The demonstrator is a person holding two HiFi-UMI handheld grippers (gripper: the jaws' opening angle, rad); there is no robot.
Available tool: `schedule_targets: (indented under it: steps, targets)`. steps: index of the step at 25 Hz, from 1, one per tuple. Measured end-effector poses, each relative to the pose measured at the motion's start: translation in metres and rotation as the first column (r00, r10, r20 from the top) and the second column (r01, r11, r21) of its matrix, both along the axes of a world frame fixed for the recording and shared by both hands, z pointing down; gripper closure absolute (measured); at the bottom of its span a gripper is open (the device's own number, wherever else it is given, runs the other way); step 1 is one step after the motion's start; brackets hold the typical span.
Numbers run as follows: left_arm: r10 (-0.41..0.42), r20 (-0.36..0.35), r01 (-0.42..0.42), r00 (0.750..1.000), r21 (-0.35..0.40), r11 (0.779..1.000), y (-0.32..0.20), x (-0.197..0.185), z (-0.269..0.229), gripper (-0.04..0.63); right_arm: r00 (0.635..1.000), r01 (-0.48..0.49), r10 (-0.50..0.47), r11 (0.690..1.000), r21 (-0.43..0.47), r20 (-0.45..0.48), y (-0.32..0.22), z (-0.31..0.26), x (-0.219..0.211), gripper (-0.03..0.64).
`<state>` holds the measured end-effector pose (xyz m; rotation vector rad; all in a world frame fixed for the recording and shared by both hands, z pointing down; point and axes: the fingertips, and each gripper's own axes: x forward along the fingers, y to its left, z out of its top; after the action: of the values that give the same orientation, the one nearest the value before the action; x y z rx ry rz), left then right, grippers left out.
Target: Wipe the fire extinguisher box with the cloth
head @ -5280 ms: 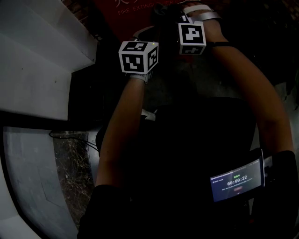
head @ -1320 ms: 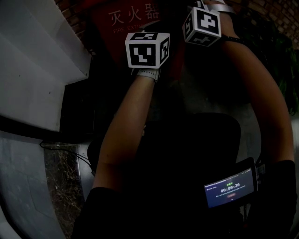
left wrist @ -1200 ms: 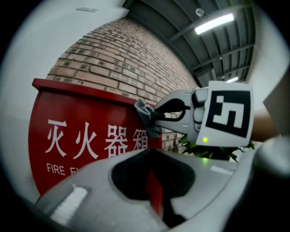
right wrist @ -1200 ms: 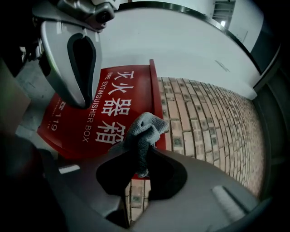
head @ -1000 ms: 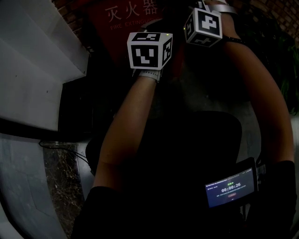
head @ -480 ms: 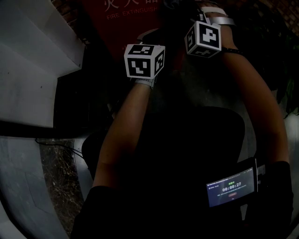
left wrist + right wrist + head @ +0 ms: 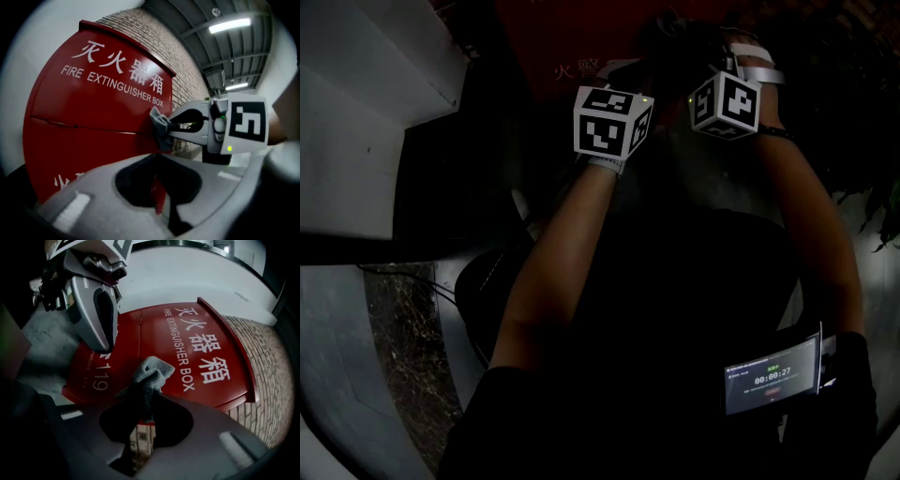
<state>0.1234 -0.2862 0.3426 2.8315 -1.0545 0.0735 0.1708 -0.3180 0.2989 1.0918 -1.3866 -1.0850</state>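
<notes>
The red fire extinguisher box [image 7: 89, 117] fills the left gripper view, with white lettering on its front; its top strip shows dimly in the head view [image 7: 581, 37]. A grey cloth [image 7: 149, 373] is bunched in my right gripper [image 7: 143, 401], which is shut on it and presses it against the box front below the lettering. From the left gripper view, the same cloth [image 7: 161, 126] touches the box's right edge. My left gripper [image 7: 157, 157] is shut with nothing in it, close beside the right one and just off the box.
A brick wall [image 7: 187, 79] runs behind the box. A white wall and step [image 7: 366, 112] stand to the left. Marbled floor [image 7: 403, 328] with a thin cable lies below. A lit screen [image 7: 772, 375] sits on the person's right forearm.
Both grippers have slid lower and to the right along the box front, the right one carrying the cloth down. The box lettering has moved up out of the head view.
</notes>
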Motion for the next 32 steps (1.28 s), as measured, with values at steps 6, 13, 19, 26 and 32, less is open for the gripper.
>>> schedule_targets:
  steps: [6, 13, 19, 26, 32]
  targets:
    - [-0.003, -0.022, 0.003, 1.0, -0.037, 0.999, -0.01, 0.002, 0.008, 0.592, 0.999, -0.023, 0.025, 0.997, -0.072, 0.038, -0.007, 0.041, -0.002, 0.563]
    - [-0.017, 0.002, 0.017, 1.0, -0.081, 0.997, -0.013, -0.002, 0.031, 0.592, 0.999, -0.023, 0.027, 0.988, -0.15, 0.026, -0.005, 0.094, -0.003, 0.563]
    - [-0.013, 0.036, 0.017, 0.999, -0.091, 0.996, -0.009, 0.0, 0.052, 0.592, 0.999, -0.03, 0.035, 0.979, -0.204, 0.018, -0.002, 0.124, -0.005, 0.563]
    - [-0.008, 0.064, 0.016, 0.998, -0.116, 0.993, -0.008, 0.002, 0.082, 0.592, 0.999, -0.044, 0.042, 0.962, -0.269, -0.013, 0.001, 0.156, -0.006, 0.563]
    - [0.004, 0.112, 0.016, 0.994, -0.176, 0.984, -0.008, 0.002, 0.123, 0.592, 0.998, -0.051, 0.037, 0.95, -0.307, -0.051, 0.002, 0.181, -0.006, 0.563]
